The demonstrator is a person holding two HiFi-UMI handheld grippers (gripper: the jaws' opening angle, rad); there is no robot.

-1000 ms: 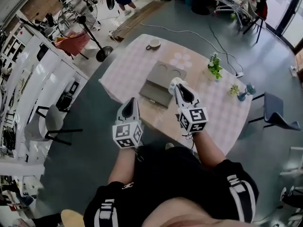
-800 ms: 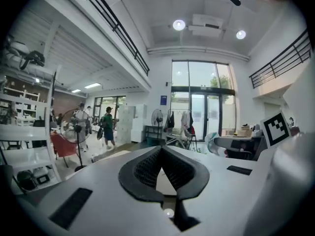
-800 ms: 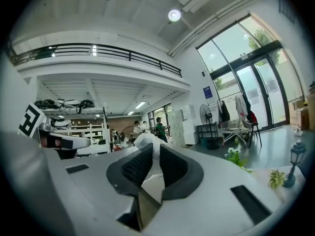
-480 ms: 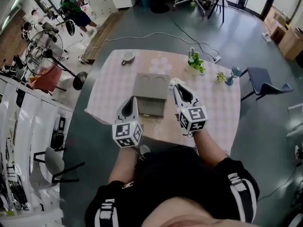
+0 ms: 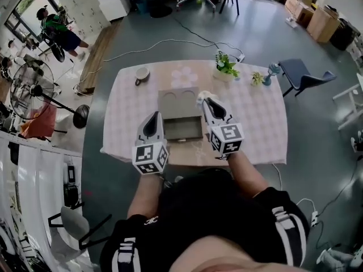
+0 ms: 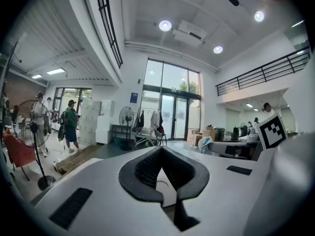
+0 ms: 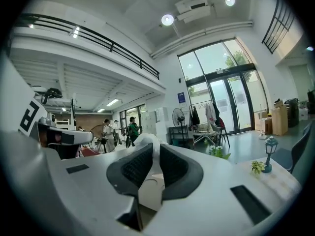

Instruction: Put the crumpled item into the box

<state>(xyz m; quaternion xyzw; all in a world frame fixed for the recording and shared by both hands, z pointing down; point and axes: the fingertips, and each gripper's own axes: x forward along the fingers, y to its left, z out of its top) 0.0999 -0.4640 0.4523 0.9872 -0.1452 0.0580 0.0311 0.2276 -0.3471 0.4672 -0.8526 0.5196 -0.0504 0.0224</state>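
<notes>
Pinched at the very tip of the right gripper (image 5: 204,101): the crumpled item (image 5: 203,95), a small white wad, lumpy and creased, with soft rounded folds (paper or tissue, hard to say which). In the right gripper view, a pale bulge poking up past the far ends of the two dark ribbed pads (image 7: 133,167), both pressed against it from either side. No print or colour on it, only white with grey shadow in the creases.

From the head view, held over the far right corner of the box (image 5: 180,100), right at the edge of the raised grey lid with its two round marks. Height above the box not readable. Open grey compartment nearer, just left of the right gripper.

Left gripper (image 5: 153,116) low at the near left corner of the box, jaws brought together at the tips with nothing between them; apart from the crumpled item and from the other gripper.

Box in the middle of a table (image 5: 258,123) under a pale pink checked cloth. At the far left of the table, a cup (image 5: 142,73); at the far right, a leafy potted plant (image 5: 226,66) and a small blue figure (image 5: 273,69).
</notes>
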